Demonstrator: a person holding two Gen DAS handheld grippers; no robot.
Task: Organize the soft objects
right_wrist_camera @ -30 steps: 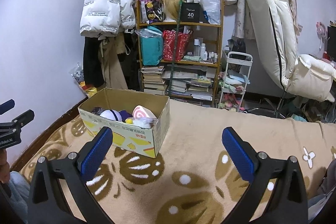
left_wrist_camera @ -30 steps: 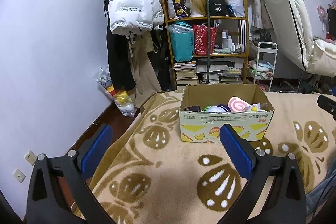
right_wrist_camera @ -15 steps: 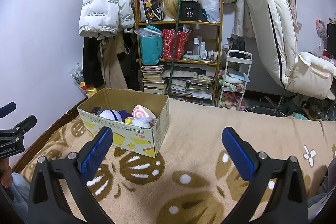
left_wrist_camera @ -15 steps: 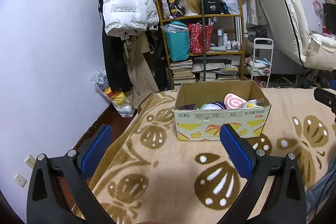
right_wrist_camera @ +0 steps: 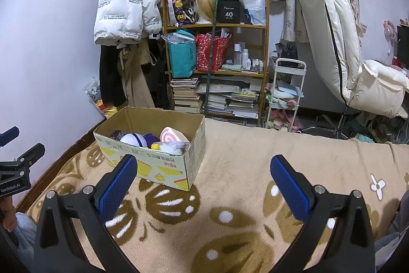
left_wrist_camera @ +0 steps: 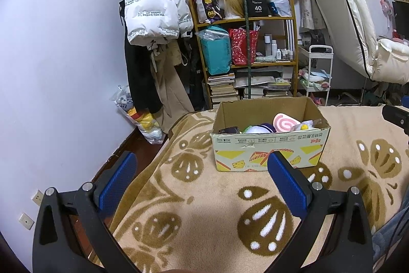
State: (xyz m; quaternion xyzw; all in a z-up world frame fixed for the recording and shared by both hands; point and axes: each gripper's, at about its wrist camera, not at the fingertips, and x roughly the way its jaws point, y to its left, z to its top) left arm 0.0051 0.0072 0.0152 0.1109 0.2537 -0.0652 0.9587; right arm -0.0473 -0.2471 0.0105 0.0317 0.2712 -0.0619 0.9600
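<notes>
Left gripper (left_wrist_camera: 200,169) has eased back w/ cardboard box (left_wrist_camera: 268,147) drifting to 1 o'clock, right gripper (right_wrist_camera: 202,172) steady, both w/ jaws apart, empty; soft toys (right_wrist_camera: 153,138) look boxed already.

Blanket: a beige plush blanket (left_wrist_camera: 204,209) is patterned with brown leaf and butterfly shapes dotted white.
Box: a tan cardboard box (left_wrist_camera: 268,152) is printed with yellow, red and white graphics on its front.
Roll toy: a pink soft roll (left_wrist_camera: 283,122) is marked with a white and dark pink swirl.
Ball toy: a white round plush (right_wrist_camera: 133,139) is banded in purple.
Fingers: blue textured pads (right_wrist_camera: 116,187) are set on black arms, the same on both grippers.
Jacket: a white puffer jacket (left_wrist_camera: 150,14) is printed with black lettering.
Bags: a teal bag (right_wrist_camera: 182,59) is seen beside a red bag (right_wrist_camera: 210,53) with a small pale pattern.
</notes>
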